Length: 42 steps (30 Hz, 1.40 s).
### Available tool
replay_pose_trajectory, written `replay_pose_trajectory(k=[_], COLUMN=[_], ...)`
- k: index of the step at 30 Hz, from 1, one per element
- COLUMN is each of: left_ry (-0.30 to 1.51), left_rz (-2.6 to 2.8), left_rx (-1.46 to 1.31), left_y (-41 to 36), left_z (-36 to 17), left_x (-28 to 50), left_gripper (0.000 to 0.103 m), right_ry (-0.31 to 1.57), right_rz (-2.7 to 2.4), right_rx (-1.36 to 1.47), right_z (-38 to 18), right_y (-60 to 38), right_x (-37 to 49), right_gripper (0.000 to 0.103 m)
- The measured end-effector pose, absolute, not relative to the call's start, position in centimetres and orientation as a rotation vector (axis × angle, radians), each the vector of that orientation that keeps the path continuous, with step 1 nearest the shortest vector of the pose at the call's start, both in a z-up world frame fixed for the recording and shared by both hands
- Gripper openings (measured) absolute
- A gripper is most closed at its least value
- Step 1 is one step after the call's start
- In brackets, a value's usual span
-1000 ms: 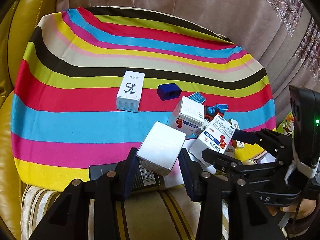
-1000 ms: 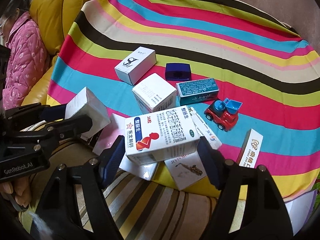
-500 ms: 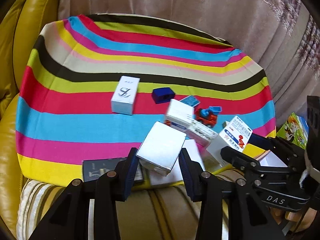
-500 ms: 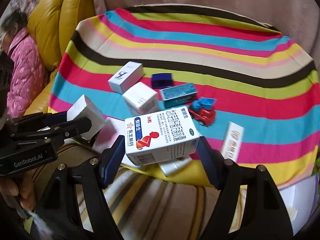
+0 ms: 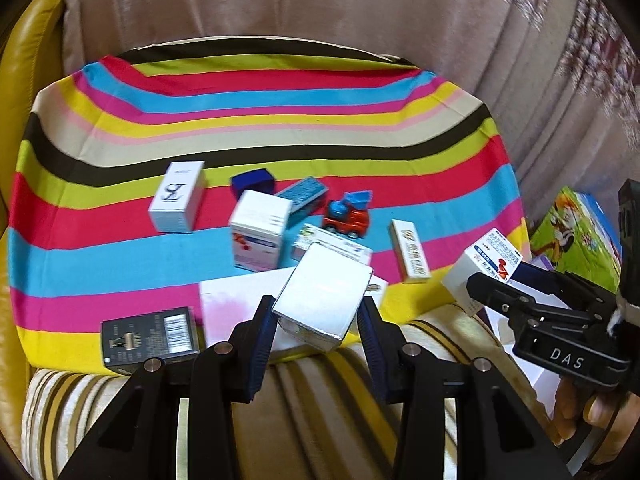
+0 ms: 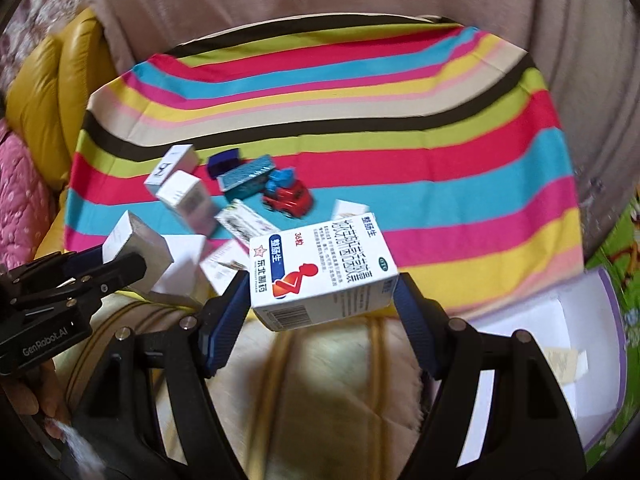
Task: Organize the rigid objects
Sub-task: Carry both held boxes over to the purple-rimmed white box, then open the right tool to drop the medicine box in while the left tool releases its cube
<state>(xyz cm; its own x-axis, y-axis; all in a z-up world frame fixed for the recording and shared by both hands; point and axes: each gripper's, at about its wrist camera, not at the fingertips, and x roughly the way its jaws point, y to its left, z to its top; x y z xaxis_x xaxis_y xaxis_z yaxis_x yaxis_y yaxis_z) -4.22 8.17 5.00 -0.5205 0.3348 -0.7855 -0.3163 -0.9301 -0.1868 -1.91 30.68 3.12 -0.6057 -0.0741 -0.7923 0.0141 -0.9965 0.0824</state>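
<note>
My left gripper [image 5: 316, 320] is shut on a plain white box [image 5: 322, 300], tilted and held above the near edge of the striped cloth [image 5: 120, 272]. My right gripper [image 6: 322, 304] is shut on a white medicine box [image 6: 320, 276] with blue and red print, lifted over the near cushion. Each gripper shows in the other's view: the right gripper [image 5: 496, 280] at the right, the left gripper [image 6: 132, 256] at the left. On the cloth lie a white "SL" box [image 5: 176, 202], a dark blue box [image 5: 253, 181], a teal box [image 5: 306, 194], another white medicine box [image 5: 258, 236], a red toy truck [image 5: 346, 218] and a narrow white box [image 5: 410, 256].
A black barcoded box [image 5: 150, 340] and a flat white card [image 5: 236, 300] lie at the cloth's near edge. A striped cushion [image 5: 312, 412] is below the grippers. A colourful picture book [image 5: 576, 232] lies right. Yellow sofa leather [image 6: 48, 96] and a person's pink sleeve [image 6: 16, 200] are at left.
Both grippers have drawn back and slightly up from the cloth with their boxes, so the objects on it look smaller and farther. The right gripper has rolled, tilting its medicine box.
</note>
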Motion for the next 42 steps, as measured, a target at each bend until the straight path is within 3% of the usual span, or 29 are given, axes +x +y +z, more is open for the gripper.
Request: replay_pose_trajectory(k=[24, 42], left_ry=[0.16, 0.232], left_rz=[2.136, 1.977], left_rx=[-1.277, -1.312], left_y=[22.8, 29.3], left_z=[4.2, 2.7], left_x=[-1.0, -0.5], left_gripper=[0.043, 0.043], right_ry=[-0.321, -0.386], right_rz=[-2.963, -3.033], right_rx=[1.598, 1.666], right_z=[0.7, 0.1], right_y=[44.0, 47.1], right_x=[5.0, 6.1], right_gripper=[0.075, 0.075])
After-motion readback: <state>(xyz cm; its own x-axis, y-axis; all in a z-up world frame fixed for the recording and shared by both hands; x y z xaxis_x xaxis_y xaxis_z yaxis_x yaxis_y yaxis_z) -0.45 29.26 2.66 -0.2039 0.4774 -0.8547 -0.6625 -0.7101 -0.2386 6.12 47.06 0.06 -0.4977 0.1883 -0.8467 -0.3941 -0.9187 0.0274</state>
